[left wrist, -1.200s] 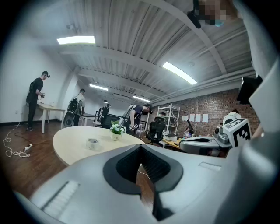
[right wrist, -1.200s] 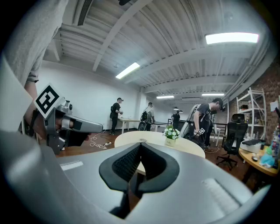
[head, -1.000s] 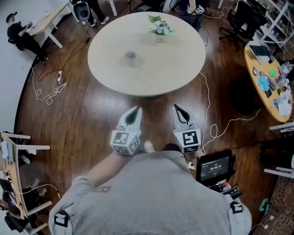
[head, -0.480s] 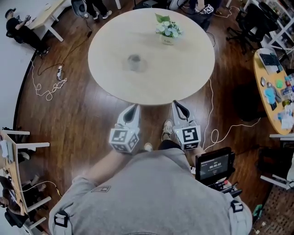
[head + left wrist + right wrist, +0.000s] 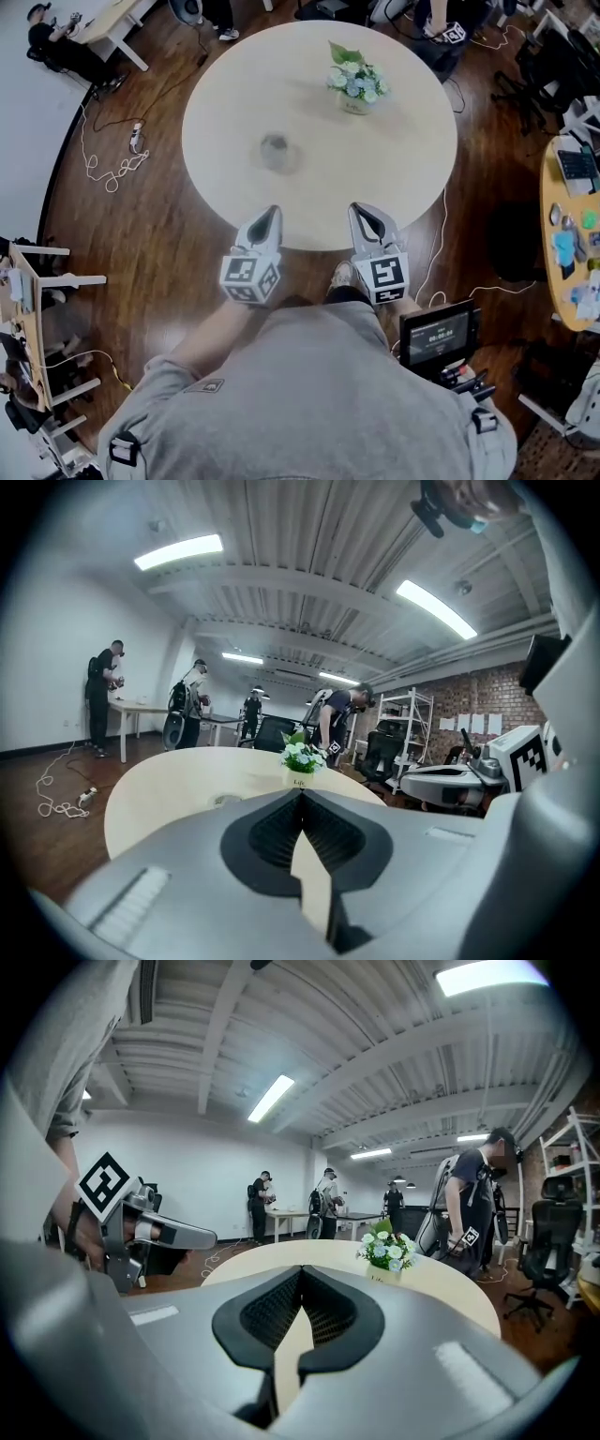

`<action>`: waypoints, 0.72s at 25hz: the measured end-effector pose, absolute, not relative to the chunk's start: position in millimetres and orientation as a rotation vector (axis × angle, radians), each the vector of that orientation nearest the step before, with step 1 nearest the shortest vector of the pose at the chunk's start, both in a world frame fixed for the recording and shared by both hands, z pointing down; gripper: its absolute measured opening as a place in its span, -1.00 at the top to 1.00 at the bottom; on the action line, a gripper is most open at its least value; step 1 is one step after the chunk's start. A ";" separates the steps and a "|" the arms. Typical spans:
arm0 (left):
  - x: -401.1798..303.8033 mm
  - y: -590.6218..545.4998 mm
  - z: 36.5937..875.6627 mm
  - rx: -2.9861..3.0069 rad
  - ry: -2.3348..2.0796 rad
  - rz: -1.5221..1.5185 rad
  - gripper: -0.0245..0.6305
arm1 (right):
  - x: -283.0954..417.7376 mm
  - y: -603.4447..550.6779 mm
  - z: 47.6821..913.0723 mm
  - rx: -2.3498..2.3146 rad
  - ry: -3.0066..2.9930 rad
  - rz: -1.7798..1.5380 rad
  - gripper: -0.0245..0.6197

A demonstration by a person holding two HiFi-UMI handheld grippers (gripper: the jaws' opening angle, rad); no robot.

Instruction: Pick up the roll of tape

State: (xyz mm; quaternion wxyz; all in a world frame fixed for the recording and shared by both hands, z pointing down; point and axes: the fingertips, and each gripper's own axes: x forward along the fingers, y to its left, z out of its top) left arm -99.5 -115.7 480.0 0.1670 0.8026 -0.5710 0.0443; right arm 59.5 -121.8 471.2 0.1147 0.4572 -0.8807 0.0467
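Note:
The roll of tape (image 5: 275,149) is a small greyish ring lying flat on the round beige table (image 5: 403,178), left of centre; it is blurred in the head view. In the left gripper view the tape (image 5: 225,800) shows as a low disc on the tabletop. My left gripper (image 5: 270,216) is shut and empty, its tips just over the table's near edge, well short of the tape. My right gripper (image 5: 362,212) hangs beside it at the same edge, also shut with nothing in it. Each gripper view shows its jaws (image 5: 301,794) (image 5: 302,1271) meeting at the tips.
A small pot of flowers (image 5: 356,86) stands on the table's far right part. Cables (image 5: 108,169) trail over the wooden floor on the left. A screen device (image 5: 438,332) sits by my right side. People stand beyond the table (image 5: 473,1204), and a cluttered desk (image 5: 572,234) is at right.
Both grippers have moved forward together from over the floor to the table's near edge. The table and the tape now lie closer in the head view. Both stay shut.

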 end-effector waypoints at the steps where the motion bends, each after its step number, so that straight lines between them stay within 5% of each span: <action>1: -98.9 -122.0 479.6 2.273 -1.642 0.129 0.92 | 61.2 -129.3 471.9 1.327 -2.591 0.142 0.88; 18: -149.4 -216.4 516.2 2.147 -1.715 0.220 0.92 | 30.7 -216.2 498.2 1.259 -2.559 0.238 0.88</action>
